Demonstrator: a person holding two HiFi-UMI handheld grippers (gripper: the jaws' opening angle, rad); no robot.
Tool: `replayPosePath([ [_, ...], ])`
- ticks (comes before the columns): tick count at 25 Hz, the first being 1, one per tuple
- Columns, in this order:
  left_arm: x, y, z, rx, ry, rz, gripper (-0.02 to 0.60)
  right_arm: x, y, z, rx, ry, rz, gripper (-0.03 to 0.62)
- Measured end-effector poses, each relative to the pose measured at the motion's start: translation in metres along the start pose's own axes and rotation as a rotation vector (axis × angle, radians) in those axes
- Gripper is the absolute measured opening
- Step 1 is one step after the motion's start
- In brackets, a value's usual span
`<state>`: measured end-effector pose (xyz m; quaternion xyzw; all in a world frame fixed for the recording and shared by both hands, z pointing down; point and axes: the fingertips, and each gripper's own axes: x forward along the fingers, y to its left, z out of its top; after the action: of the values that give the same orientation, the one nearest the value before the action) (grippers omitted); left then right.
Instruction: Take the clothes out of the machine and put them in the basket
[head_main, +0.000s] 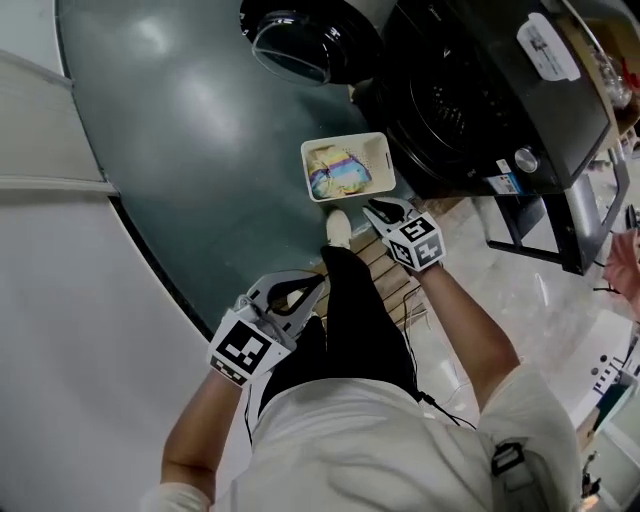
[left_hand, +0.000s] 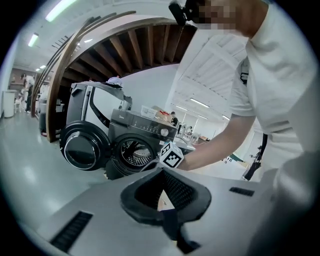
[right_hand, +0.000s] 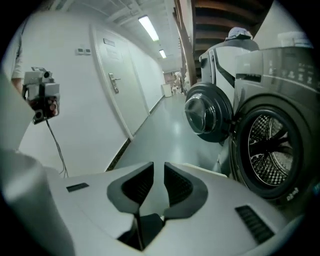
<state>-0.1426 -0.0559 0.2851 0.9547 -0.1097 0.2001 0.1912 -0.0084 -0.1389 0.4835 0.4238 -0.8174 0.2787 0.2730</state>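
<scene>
A white basket (head_main: 384, 152) stands on the floor in front of the black washing machine (head_main: 480, 90) and holds a pale, colourful garment (head_main: 338, 170). The machine's round door (head_main: 290, 45) hangs open, and I see only bare metal in the drum (right_hand: 272, 150). My right gripper (head_main: 368, 205) hangs just right of the basket's near edge. In the right gripper view, my right gripper (right_hand: 158, 163) has a narrow gap between its pads and holds nothing. My left gripper (head_main: 322, 280) is lower left over the floor. In its own view, my left gripper (left_hand: 163, 170) has its tips touching and is empty.
My black trouser leg (head_main: 355, 320) and pale shoe (head_main: 338, 228) stand between the grippers, beside a wooden slatted panel (head_main: 392, 270). A white wall (head_main: 60, 330) runs along the left. A camera on a stand (right_hand: 42, 97) is by a door (right_hand: 115, 82). A second machine (left_hand: 90, 102) stands behind.
</scene>
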Motion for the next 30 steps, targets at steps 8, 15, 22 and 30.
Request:
replayPosePath([
  [8, -0.046, -0.034, 0.025, 0.046, -0.022, 0.029, -0.003, -0.097, 0.065, 0.041, 0.030, -0.116, -0.010, 0.021],
  [15, -0.079, -0.059, 0.028, 0.067, -0.021, 0.058, -0.003, -0.162, 0.120, 0.066, 0.001, -0.213, 0.011, 0.005],
  [22, -0.113, -0.083, 0.034, 0.035, -0.045, 0.087, -0.003, -0.217, 0.173, 0.081, -0.039, -0.259, 0.024, 0.005],
  [30, -0.133, -0.101, 0.030, 0.039, -0.055, 0.098, -0.003, -0.253, 0.202, 0.091, -0.063, -0.333, 0.014, 0.005],
])
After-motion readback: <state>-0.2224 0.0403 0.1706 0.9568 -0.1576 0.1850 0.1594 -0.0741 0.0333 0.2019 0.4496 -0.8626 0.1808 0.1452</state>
